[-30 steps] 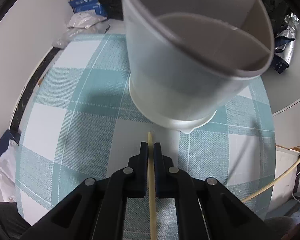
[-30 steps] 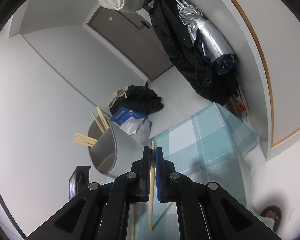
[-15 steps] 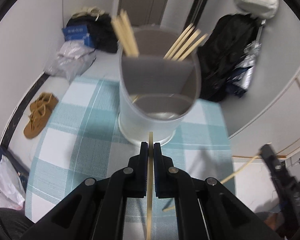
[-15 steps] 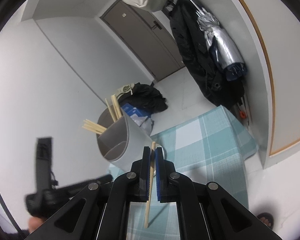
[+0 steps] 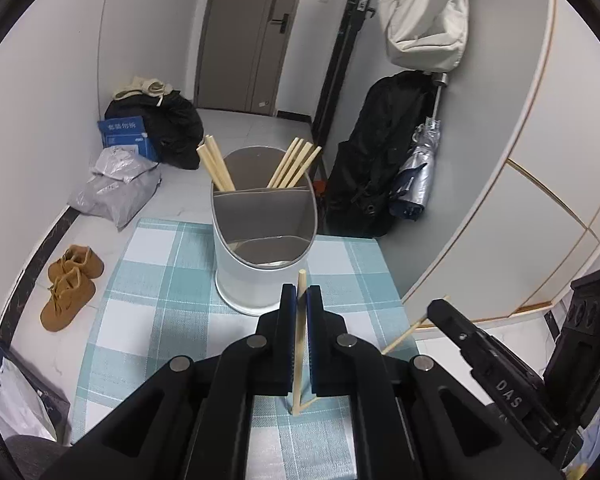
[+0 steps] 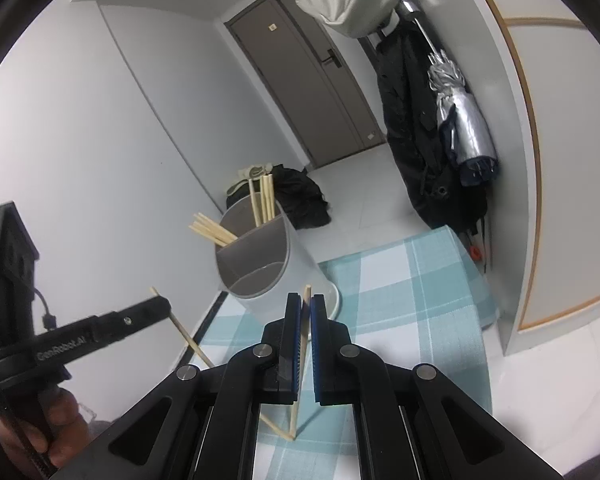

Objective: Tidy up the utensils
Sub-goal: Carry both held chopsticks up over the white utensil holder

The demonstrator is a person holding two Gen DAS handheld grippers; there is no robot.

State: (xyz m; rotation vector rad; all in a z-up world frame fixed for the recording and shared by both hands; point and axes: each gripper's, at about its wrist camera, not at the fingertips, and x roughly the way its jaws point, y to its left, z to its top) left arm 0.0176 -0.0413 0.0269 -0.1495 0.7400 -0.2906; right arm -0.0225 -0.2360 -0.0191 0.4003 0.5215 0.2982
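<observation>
Now each gripper (image 5: 298, 300) (image 6: 306, 306) pinches a chopstick (image 5: 299, 344) (image 6: 300, 364).

A grey divided holder (image 5: 260, 264) stands upright on the checked cloth, pale wooden chopsticks (image 5: 294, 163) leaning in its back compartments; two single chopsticks (image 5: 299, 344) hang clamped, lower tips together.

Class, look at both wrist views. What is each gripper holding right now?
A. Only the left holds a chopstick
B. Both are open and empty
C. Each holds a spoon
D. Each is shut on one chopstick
D: the left gripper is shut on a chopstick, and the right gripper is shut on another chopstick, both near the holder.
</observation>
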